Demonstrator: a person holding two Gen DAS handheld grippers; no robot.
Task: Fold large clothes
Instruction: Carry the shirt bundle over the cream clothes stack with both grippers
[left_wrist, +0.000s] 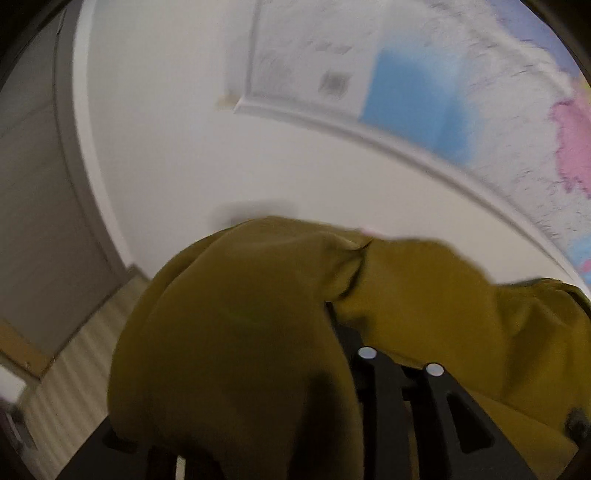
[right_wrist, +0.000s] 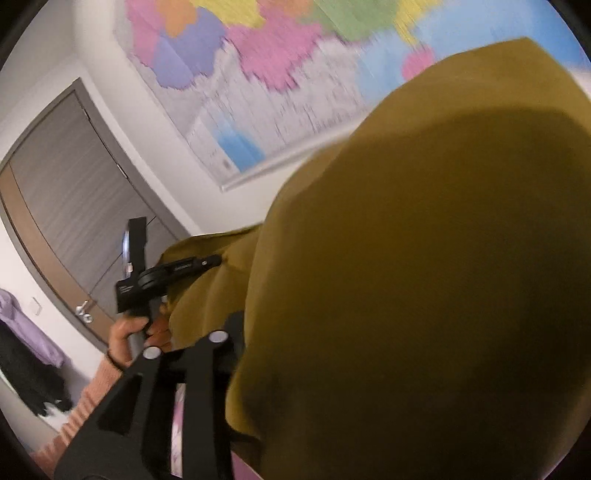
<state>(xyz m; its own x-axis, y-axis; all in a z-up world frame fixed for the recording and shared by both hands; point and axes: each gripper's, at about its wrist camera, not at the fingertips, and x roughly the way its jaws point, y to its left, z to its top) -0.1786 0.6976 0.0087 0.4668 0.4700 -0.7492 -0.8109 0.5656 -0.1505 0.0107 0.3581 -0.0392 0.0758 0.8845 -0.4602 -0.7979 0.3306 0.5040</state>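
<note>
- Left wrist view: one mustard-yellow garment (left_wrist: 258, 332) is draped over the left gripper (left_wrist: 341, 314). It covers the left finger completely and bulges up toward the lens.
- Only one finger of the left gripper shows as black bars with two silver studs, lower right of centre. Its tip disappears under a fold of cloth. Cannot tell whether the fingers are apart, together or pinching the cloth.
- Behind: one white wall (left_wrist: 166, 147), one wall map (left_wrist: 461, 92) upper right, one grey door (left_wrist: 33, 203) at the left edge, a strip of pale striped floor (left_wrist: 74, 369) lower left. Background is blurred.
- Right wrist view: the same garment (right_wrist: 424, 277) fills the right half and hides one finger of the right gripper (right_wrist: 236, 325). One black finger with two studs shows at lower left, and cloth lies against its right side. Finger state cannot be told here either.
- Left of the cloth, one hand (right_wrist: 129, 336) with a pink ribbed sleeve (right_wrist: 92, 398) holds the other gripper's handle, whose front end is buried in the cloth.
- One purple garment (right_wrist: 22, 317) and one black garment (right_wrist: 29, 380) hang at the far left.
</note>
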